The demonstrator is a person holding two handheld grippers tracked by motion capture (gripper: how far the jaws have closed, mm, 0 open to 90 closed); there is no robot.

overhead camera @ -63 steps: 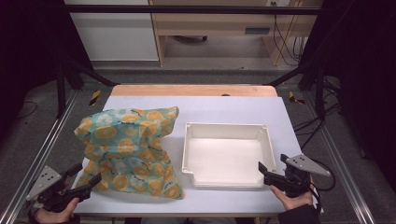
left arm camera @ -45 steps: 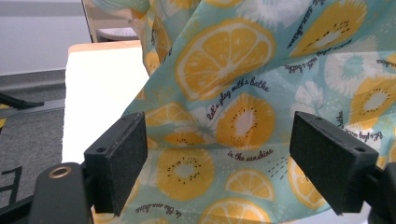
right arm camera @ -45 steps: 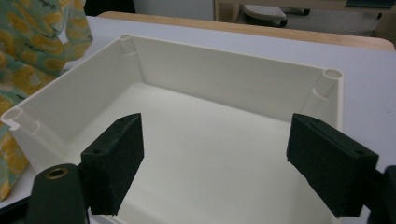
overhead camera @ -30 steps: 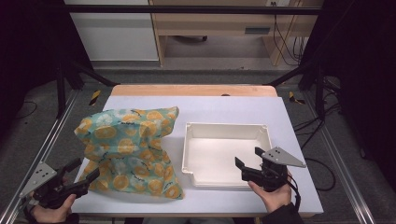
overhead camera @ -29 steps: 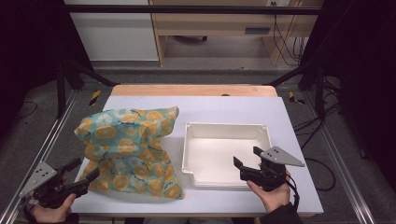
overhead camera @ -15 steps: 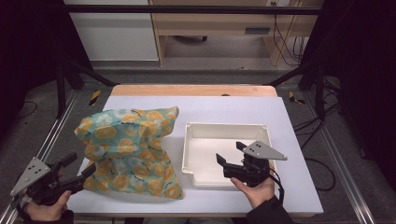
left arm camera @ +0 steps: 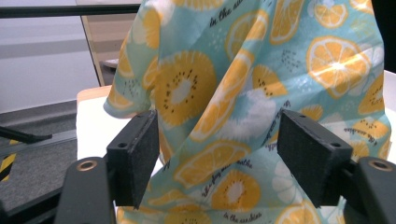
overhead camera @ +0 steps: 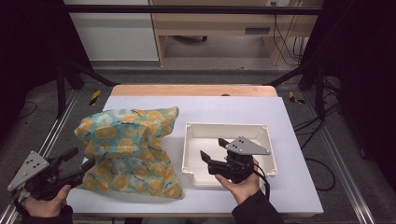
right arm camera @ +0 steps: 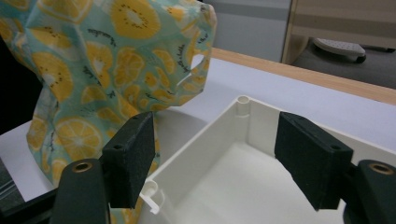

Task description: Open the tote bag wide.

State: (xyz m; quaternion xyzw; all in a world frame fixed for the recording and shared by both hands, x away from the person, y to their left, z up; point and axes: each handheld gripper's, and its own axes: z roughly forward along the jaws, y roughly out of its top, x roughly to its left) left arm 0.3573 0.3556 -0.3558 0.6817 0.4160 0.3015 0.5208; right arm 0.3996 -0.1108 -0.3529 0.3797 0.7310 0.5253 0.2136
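A teal cloth bag (overhead camera: 128,147) printed with orange slices stands slumped on the left half of the white table. Right of it sits a white plastic tray (overhead camera: 266,135), with nothing in it. My left gripper (overhead camera: 80,158) hovers at the bag's lower left corner. Its jaws have just been closing a little but remain open. In the left gripper view the bag (left arm camera: 243,70) hangs just past my left gripper (left arm camera: 217,154), not pinched. My right gripper (overhead camera: 214,150) is open over the tray's front left part, pointing at the bag (right arm camera: 93,60). Its jaws have also narrowed slightly, and only the tray (right arm camera: 219,121) lies below my right gripper (right arm camera: 215,158).
The table (overhead camera: 224,107) has a wooden strip (overhead camera: 191,89) along its far edge and metal rails on both sides. Bare white surface lies behind the tray and at the front right. Cabinets and cables sit on the floor beyond.
My right gripper has travelled left from the table's right edge to over the tray. My left gripper has lifted a little and come nearer the bag's corner.
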